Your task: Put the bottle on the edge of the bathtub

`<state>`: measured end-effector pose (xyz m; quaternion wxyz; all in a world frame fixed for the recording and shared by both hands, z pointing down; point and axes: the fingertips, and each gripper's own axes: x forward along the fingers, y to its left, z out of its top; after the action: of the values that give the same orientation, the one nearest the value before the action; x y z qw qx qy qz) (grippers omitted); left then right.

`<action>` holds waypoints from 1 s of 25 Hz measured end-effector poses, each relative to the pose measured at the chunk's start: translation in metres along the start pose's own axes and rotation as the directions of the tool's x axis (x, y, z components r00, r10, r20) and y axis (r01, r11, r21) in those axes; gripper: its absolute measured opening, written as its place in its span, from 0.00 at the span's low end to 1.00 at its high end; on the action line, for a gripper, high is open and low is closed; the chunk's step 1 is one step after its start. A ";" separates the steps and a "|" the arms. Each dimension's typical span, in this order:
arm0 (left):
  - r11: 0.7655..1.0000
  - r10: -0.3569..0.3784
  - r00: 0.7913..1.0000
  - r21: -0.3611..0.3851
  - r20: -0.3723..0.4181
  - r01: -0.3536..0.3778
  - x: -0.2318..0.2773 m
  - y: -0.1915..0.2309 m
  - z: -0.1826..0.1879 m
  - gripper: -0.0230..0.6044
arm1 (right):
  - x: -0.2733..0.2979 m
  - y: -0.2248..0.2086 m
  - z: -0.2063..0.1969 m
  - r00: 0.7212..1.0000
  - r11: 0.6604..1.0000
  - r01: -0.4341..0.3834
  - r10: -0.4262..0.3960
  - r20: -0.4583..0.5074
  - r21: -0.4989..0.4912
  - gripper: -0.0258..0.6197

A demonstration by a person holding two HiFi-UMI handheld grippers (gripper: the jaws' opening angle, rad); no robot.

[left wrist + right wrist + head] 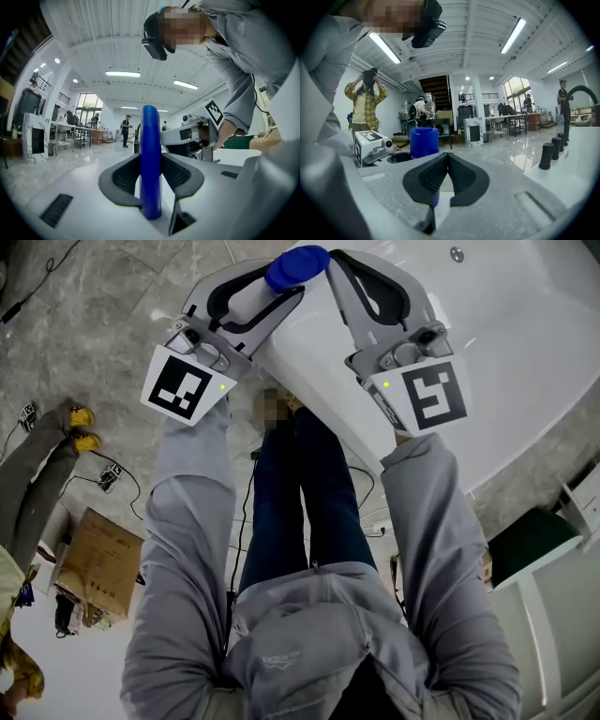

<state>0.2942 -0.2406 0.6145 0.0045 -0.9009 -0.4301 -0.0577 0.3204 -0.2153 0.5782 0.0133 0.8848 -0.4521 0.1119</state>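
A blue bottle (150, 159) stands upright between the jaws of my left gripper (151, 166), whose pads press on its narrow sides. From the head view its oval blue top (297, 266) shows between the left gripper (267, 292) and the right gripper (361, 282), above the rim of the white bathtub (487, 418). In the right gripper view the bottle (424, 142) shows broad, just beyond the jaws. My right gripper (447, 159) has its pads pressed together with nothing between them.
The tub's drain (457, 254) lies far right. A black tap (574, 101) and black knobs (545, 155) stand on the tub's deck. On the marble floor are a cardboard box (98, 563), cables (112, 476) and a bystander's yellow shoes (82, 427).
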 end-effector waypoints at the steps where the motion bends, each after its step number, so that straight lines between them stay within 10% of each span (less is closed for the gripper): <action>1: 1.000 0.005 1.000 -0.004 -0.002 -0.005 -0.003 0.000 -0.001 0.26 | 0.000 0.004 0.000 1.000 1.000 -0.003 0.003 0.001 0.002 0.04; 25: 0.979 0.130 0.988 -0.146 -0.086 -0.141 -0.043 0.001 0.001 0.41 | -0.048 0.046 -0.007 0.995 0.998 0.045 -0.042 -0.085 0.038 0.04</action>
<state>0.2684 -0.2744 0.6085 -0.0439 -0.9230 -0.3616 -0.1238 0.2551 -0.2029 0.5712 0.0173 0.8890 -0.4295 0.1577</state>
